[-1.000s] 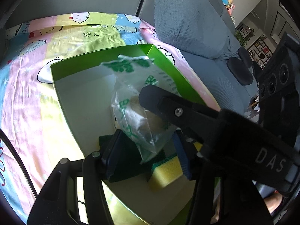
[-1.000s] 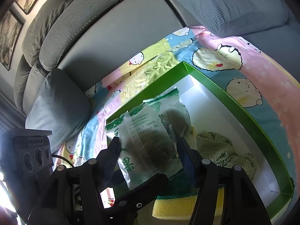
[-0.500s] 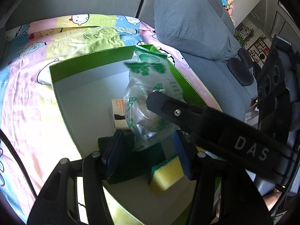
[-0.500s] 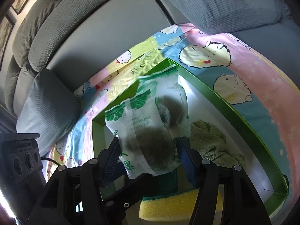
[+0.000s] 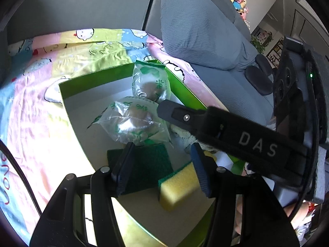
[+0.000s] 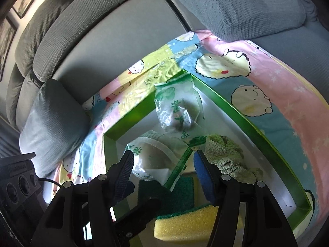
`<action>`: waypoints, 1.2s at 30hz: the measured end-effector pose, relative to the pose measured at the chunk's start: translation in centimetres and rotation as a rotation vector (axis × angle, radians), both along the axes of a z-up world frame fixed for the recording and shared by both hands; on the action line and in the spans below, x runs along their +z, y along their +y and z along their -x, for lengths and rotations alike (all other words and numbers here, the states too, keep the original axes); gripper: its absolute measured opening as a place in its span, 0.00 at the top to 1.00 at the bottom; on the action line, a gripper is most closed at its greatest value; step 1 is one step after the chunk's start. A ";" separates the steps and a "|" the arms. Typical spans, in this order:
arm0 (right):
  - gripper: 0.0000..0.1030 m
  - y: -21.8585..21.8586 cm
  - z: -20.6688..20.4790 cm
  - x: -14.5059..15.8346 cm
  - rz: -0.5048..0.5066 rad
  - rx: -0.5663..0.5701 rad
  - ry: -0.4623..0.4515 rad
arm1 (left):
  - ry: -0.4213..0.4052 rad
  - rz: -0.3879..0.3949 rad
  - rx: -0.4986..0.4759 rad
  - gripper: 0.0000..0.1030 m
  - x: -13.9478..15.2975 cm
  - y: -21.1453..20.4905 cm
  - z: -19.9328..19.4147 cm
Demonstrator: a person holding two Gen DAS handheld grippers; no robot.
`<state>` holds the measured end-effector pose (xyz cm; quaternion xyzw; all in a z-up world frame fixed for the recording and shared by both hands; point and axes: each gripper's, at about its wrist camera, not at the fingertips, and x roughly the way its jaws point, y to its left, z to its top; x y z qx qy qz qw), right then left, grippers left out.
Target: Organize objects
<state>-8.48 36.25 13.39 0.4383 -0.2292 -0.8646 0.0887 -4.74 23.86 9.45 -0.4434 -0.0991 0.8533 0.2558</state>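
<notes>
Two clear plastic food packets with green print lie inside the green-walled shallow box [image 5: 92, 82]. The nearer packet [image 5: 135, 123] lies just ahead of the left gripper [image 5: 162, 164]; its long axis runs across the spread, empty jaws. The right gripper [image 6: 164, 168], also spread, hovers over it.

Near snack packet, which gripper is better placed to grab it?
Right. The near snack packet sits between the fingers of the right gripper; the left gripper is short of it, over the scouring pad.
</notes>
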 end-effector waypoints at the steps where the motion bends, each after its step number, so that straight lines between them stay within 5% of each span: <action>1: 0.39 0.0 -0.2 0.2 0.003 -0.002 0.007 | 0.011 0.010 0.005 0.47 0.3 -0.1 -0.2; 25: 0.39 0.2 -3.6 4.9 -0.093 -0.057 0.110 | 0.181 0.041 0.065 0.25 5.1 -2.7 -5.3; 29: 0.29 0.3 -4.4 5.6 -0.118 -0.076 0.131 | 0.200 0.033 0.064 0.22 5.7 -2.9 -6.0; 36: 0.28 0.5 -5.3 6.5 -0.157 -0.101 0.146 | 0.234 0.001 0.055 0.12 6.7 -3.2 -7.2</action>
